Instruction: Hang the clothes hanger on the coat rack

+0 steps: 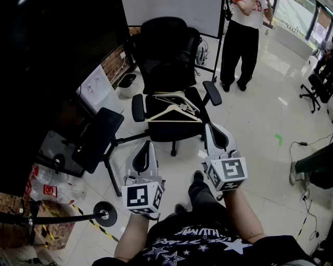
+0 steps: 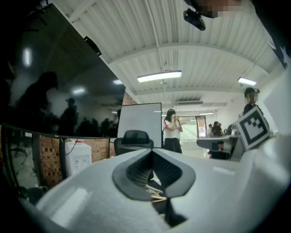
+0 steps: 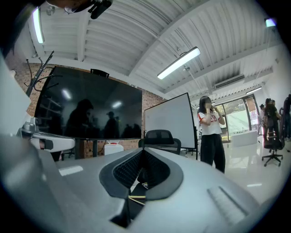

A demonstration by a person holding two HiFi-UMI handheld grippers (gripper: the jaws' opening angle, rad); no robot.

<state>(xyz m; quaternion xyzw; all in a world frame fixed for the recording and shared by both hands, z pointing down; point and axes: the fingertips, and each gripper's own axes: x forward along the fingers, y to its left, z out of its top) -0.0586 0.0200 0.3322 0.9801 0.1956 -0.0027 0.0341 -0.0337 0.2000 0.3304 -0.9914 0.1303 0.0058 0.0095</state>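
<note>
1. Black screen [image 1: 57,47] fills the upper left of the head view. Below it, at lower left, a pack of clear bottles [image 1: 52,188] lies on the floor.
2. Black pole [image 1: 62,217] on a round base runs along the lower left edge, near the left gripper. I cannot tell whether it belongs to the coat rack.
3. Grey-white left gripper [image 1: 149,144], lower centre-left: jaws pressed together with nothing between them. It is held level, aimed at the chair and apart from it.
4. Black office chair [image 1: 166,57], upper centre. Pale clothes hangers [image 1: 174,113] lie in a loose pile on its seat, between the two armrests, with neither gripper touching them.
5. Grey-white right gripper [image 1: 208,126], centre-right: jaws pressed together and empty. Its tips are near the chair's seat, just below the right-hand armrest, and clear of the hangers.
6. White whiteboard [image 1: 171,13] stands behind the chair at the top edge. A person [image 1: 240,41] in a white top and black trousers stands on the pale tiled floor [image 1: 260,119] at upper right.
</note>
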